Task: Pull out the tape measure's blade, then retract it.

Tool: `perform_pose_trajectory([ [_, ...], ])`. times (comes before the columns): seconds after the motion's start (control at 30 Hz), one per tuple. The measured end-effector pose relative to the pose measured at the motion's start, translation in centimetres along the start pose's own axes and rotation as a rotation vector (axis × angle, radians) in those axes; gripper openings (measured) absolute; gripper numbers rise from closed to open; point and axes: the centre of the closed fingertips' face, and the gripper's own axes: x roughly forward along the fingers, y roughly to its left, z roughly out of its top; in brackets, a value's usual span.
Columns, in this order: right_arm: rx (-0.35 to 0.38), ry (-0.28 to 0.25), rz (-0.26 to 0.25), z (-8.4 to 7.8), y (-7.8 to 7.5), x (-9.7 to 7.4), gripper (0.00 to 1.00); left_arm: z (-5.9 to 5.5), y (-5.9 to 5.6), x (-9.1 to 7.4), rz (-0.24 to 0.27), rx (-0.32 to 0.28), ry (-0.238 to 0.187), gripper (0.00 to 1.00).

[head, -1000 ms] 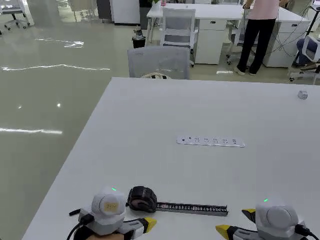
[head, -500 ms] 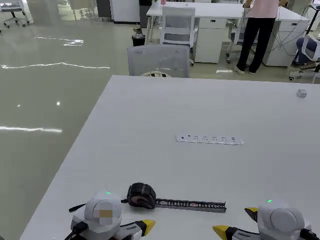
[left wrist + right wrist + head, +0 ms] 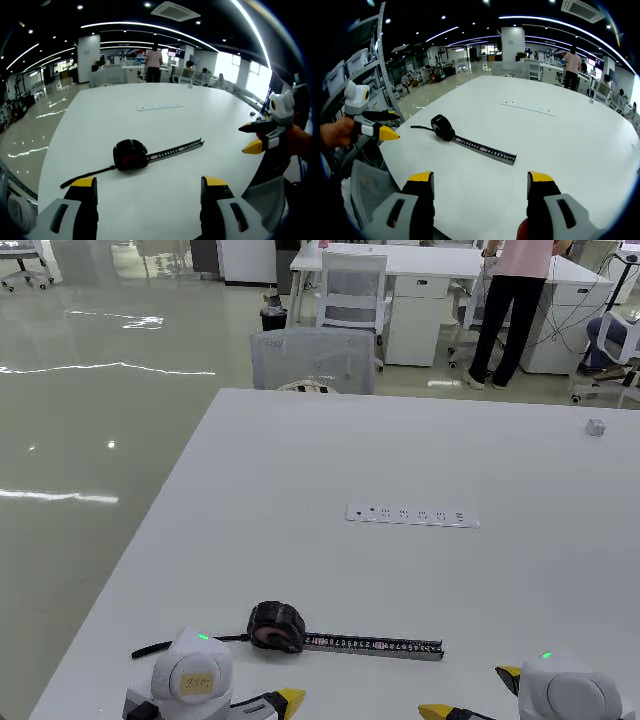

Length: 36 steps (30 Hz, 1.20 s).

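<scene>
Here the left tool [image 3: 150, 182] and right tool [image 3: 481, 176] gape wide, clear of the tape measure [image 3: 130, 154].

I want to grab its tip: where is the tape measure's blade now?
In the head view the blade lies flat on the table, running right from the black case, just ahead of the left gripper and right gripper.

Right gripper [image 3: 480, 178] fingers spread, empty; tape measure [image 3: 441, 127], blade [image 3: 482, 148] extended, on table [image 3: 560, 145].
</scene>
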Motion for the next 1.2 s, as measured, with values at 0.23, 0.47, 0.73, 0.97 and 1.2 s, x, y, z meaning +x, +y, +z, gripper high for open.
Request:
perform_pose_trajectory([
  [0.23, 0.001, -0.007, -0.002, 0.2, 1.0, -1.4, 0.82, -0.8, -0.4, -1.0, -0.005, -0.004, 0.017, 0.83],
  [0.47, 0.0, -0.004, -0.018, -0.1, 1.4, -2.4, 0.84, -1.2, -0.6, -2.2, -0.003, -0.019, 0.019, 0.88],
  [0.73, 0.001, 0.012, -0.02, -0.6, 2.0, -3.3, 0.87, -1.1, -1.0, -3.4, 0.004, -0.028, 0.016, 0.92],
  [0.97, 0.003, 0.011, -0.017, -0.3, 2.8, -4.3, 0.86, -1.5, -1.5, -3.7, -0.009, -0.064, 0.021, 1.0],
  [1.2, -0.004, 0.002, -0.021, 0.2, 3.2, -5.2, 0.88, -2.0, -1.5, -4.2, -0.008, -0.085, 0.039, 1.0],
])
